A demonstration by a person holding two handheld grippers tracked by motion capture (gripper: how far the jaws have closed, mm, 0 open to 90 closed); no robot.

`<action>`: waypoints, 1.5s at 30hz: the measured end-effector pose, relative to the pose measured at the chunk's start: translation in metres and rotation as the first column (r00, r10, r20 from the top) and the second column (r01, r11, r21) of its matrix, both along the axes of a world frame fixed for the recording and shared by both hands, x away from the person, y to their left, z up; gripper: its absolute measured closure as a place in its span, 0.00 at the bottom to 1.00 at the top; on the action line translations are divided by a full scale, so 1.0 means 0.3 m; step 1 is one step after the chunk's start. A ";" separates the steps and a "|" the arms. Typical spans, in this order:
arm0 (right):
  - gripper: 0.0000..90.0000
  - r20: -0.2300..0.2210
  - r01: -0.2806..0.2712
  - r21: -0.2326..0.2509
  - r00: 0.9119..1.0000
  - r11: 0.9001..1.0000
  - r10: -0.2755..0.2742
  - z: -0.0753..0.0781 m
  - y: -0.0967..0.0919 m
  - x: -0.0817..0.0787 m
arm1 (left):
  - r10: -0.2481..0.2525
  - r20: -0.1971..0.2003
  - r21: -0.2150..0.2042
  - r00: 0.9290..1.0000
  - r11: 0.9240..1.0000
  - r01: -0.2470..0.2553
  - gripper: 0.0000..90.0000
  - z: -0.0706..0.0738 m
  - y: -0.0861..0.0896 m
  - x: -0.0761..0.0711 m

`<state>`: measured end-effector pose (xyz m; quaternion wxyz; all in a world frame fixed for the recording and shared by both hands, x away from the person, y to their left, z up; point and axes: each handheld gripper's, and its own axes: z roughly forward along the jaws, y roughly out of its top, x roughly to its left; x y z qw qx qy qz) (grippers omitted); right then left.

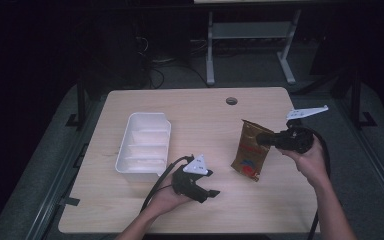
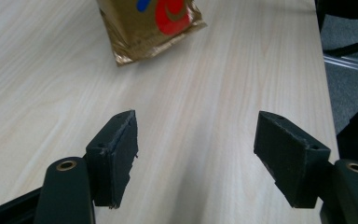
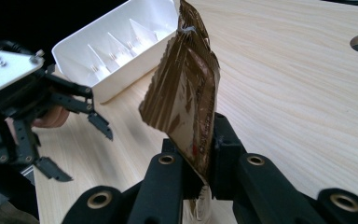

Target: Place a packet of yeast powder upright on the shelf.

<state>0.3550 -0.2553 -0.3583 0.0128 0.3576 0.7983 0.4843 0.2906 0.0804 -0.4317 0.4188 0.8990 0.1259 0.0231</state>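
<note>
1. Nearest me, my left gripper (image 1: pixel 211 192) sits low over the table (image 1: pixel 200 220), jaws spread wide with nothing between them; its pads (image 2: pixel 116 154) frame only bare wood.
2. From the left gripper view, the gold pouch (image 2: pixel 149 25) lies ahead of those open jaws, well apart from them, its bottom edge on the tabletop.
3. My right gripper (image 1: pixel 262 139) is clamped tight on that one pouch (image 1: pixel 250 150), pinching it near its upper edge from the right side, so the pouch stands tilted with its lower end on the table.
4. In the right gripper view the pouch (image 3: pixel 186 100) rises straight from between the closed jaws.
5. Farther left, one white divided tray (image 1: pixel 125 150) rests on the table.
6. Count: two grippers, one pouch, one tray.
</note>
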 end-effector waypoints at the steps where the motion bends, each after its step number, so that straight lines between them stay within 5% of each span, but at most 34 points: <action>1: 0.93 0.000 0.000 0.000 1.000 1.000 0.000 0.000 0.000 0.000 | 0.000 0.000 0.000 1.000 1.000 0.000 0.32 0.000 0.000 0.000; 12: 0.93 0.003 -0.020 -0.008 1.000 1.000 0.020 0.041 0.046 0.032 | -0.006 0.024 0.009 1.000 1.000 0.005 0.31 -0.003 0.045 -0.058; 23: 0.93 0.006 -0.035 -0.017 0.999 0.999 0.035 0.061 0.095 0.062 | 0.003 -0.015 0.008 1.000 1.000 -0.003 0.29 -0.031 0.093 -0.084; 45: 0.93 0.013 -0.088 -0.016 0.996 0.996 0.089 0.086 0.222 0.122 | -0.007 -0.005 0.031 1.000 0.999 0.007 0.23 -0.036 0.140 -0.151</action>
